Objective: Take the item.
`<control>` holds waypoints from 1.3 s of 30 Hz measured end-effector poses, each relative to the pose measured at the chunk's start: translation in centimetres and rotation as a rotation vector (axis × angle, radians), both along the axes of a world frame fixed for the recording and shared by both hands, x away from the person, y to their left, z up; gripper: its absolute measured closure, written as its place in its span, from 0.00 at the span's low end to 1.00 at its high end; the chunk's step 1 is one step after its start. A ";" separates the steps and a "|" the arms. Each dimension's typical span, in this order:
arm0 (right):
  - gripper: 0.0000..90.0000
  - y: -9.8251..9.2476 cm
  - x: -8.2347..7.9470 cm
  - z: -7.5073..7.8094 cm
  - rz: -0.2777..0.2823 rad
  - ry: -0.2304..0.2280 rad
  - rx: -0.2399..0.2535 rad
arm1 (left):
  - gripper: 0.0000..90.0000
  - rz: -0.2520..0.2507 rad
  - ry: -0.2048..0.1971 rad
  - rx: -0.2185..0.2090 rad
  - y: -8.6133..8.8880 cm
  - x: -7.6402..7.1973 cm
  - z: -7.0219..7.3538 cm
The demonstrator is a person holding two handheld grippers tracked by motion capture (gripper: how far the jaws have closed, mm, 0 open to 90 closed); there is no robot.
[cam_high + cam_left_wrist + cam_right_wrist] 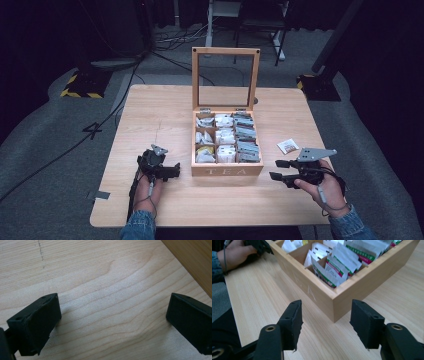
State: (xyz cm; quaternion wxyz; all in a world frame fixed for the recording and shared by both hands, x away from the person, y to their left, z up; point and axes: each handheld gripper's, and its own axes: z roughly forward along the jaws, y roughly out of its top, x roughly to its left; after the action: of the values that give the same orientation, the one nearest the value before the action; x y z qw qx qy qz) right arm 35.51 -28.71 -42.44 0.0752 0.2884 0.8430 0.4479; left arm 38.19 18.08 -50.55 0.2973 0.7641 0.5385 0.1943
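Your wooden tea box (227, 170) stood open mid-table (150, 115), between your hands. A loose sachet (288, 146) lay just right of it, nearest your right gripper (280, 170), jaws released. Your left gripper (172, 171), also released, rested beside the box's left wall.

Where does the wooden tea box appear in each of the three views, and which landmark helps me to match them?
High view: the wooden tea box stands at the table's centre, lid open upright.
Left gripper view: one plain wall of it crosses the top right corner.
Right gripper view: its front corner rises just beyond the open tongs, packets inside.
Shared landmark: the pale tabletop, on which the box stands.
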 end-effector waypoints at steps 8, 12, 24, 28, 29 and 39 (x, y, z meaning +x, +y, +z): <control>0.47 -0.1 0.5 -2.7 0.000 0.001 -0.058 | 0.00 0.000 0.000 0.000 0.0 0.0 0.0; 0.45 0.0 0.6 -3.6 0.004 -0.012 -0.084 | 0.00 0.000 0.000 0.000 0.0 0.0 0.0; 0.35 0.7 1.0 -6.2 0.012 -0.013 -0.126 | 0.00 0.000 0.000 0.000 0.0 0.0 0.0; 0.30 0.9 0.8 -6.4 0.005 -0.002 -0.159 | 0.00 0.000 0.000 0.000 0.0 0.0 0.0; 0.29 1.0 0.8 -6.4 0.005 0.003 -0.171 | 0.00 0.000 0.000 0.000 0.0 0.0 0.0; 0.11 1.6 0.6 -7.3 0.017 0.007 -0.247 | 0.00 0.000 0.000 0.000 0.0 0.0 0.0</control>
State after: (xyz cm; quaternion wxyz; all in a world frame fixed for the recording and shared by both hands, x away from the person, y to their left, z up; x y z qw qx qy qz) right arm 36.10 -27.08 -49.75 0.1035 0.2710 0.8944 0.3405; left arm 38.19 18.07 -50.55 0.2974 0.7641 0.5386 0.1942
